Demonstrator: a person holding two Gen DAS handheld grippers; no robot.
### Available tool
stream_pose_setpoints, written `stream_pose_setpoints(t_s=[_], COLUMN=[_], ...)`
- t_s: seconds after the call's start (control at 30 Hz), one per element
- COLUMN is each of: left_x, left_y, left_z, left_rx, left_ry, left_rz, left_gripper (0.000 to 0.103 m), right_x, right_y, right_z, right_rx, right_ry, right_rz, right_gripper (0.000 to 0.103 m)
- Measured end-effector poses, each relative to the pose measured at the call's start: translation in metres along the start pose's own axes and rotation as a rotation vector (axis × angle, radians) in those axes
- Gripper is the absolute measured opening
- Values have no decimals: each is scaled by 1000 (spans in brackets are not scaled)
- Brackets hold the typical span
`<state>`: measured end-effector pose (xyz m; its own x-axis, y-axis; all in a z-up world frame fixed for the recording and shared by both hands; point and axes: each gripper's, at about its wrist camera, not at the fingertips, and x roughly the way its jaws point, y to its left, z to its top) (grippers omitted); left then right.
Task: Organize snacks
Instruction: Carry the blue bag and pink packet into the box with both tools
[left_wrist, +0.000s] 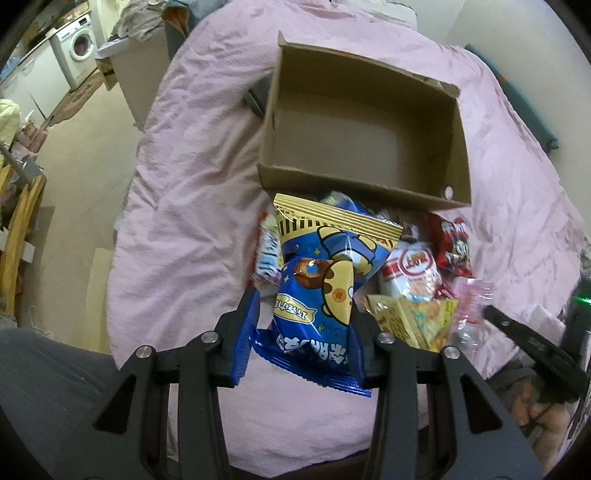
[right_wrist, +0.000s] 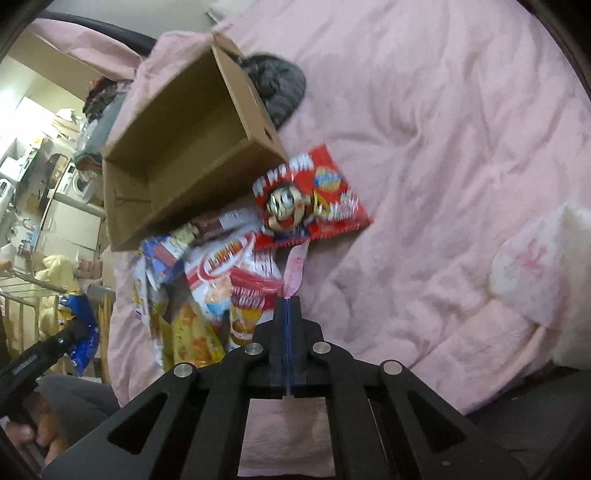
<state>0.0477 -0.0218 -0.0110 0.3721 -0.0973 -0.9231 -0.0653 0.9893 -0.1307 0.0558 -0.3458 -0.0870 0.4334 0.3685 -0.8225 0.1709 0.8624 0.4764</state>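
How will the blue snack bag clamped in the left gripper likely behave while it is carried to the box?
The blue snack bag looks puffy and crinkled, so it is probably light and floppy, sagging beyond the left gripper fingers. Its glossy film may be slippery, so it might creep in the grip. The contents could crush if squeezed harder.

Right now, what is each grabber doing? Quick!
Left gripper: closed on the blue snack bag.
Right gripper: shut, pinching the edge of a thin pink wrapper.
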Motion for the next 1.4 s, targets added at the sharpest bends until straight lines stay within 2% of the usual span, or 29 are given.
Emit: stream_pose_setpoints(t_s=[0.23, 0.47, 0.77, 1.03, 1.23, 1.4], left_x=[-5, -13, 1, 29, 46, 66], left_y=[8, 3, -7, -21, -28, -26], left_z=[17, 44, 88, 123, 135, 136], left_rx=[-24, -26, -13, 20, 49, 58], left_ry=[-44, -92, -120, -133, -149, -164], left_rz=[10, 11, 14, 23, 29, 75], left_gripper=[38, 38, 38, 38, 38, 38], right_x=[-47, -66, -40, -6, 20, 46], right_y=[16, 49, 93, 104, 106, 105], right_z=[22, 54, 88, 121, 141, 142], right_rx=[-44, -100, -182, -200, -203, -203], right_ry=[-96, -167, -188, -210, -209, -180], right_rz=[51, 117, 165, 195, 209, 211], right_gripper=[0, 0, 0, 0, 0, 0])
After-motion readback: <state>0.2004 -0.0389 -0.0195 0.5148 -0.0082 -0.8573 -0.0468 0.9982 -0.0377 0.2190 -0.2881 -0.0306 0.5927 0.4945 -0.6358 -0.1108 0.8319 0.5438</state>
